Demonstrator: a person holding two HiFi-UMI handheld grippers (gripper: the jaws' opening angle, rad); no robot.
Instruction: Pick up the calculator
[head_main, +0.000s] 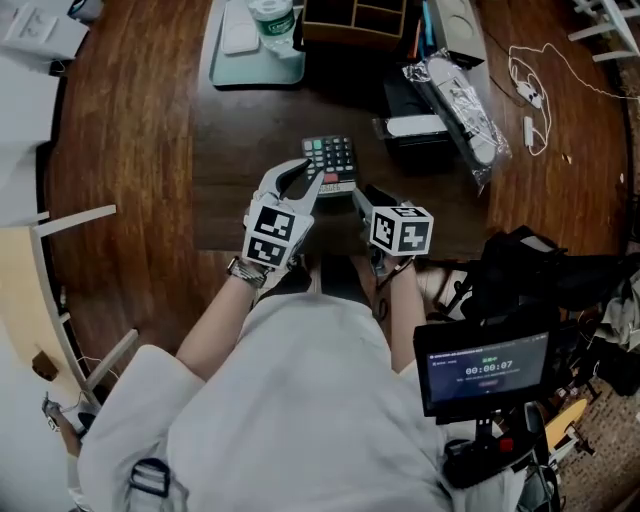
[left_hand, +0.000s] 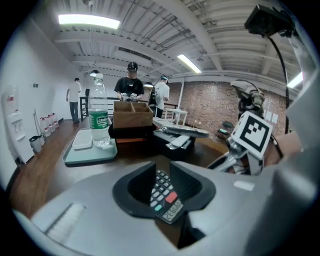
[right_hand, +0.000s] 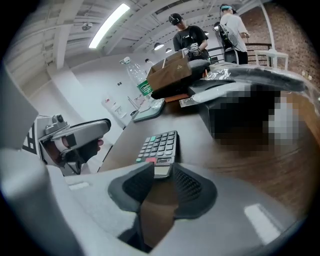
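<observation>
The calculator (head_main: 330, 160) is lying flat on the dark wooden table (head_main: 130, 150), keys up, near the person's edge and right in front of both tools. The person is holding the left gripper (head_main: 303, 180) at its near left corner and the right gripper (head_main: 364, 194) just beside its near right corner, both angling down toward it.

In the left gripper view, the left gripper (left_hand: 162, 172) is keeping its jaws a narrow way apart, and the calculator (left_hand: 166, 196) is showing through that gap, display end nearest; I cannot tell whether either pad is touching it. In the right gripper view, the right gripper (right_hand: 162, 172) is standing with its jaws apart too, and the calculator (right_hand: 160, 147) is lying just past its tips, its display at the mouth of the gap.

Further back, a water bottle (head_main: 272, 20) is standing on a pale green tray (head_main: 255, 70), with a wooden divided box (head_main: 355, 20) beside it. A crinkled plastic-wrapped bundle (head_main: 460, 100) is resting across black boxes, and a white cable (head_main: 535, 90) is trailing over the table to the right.
</observation>
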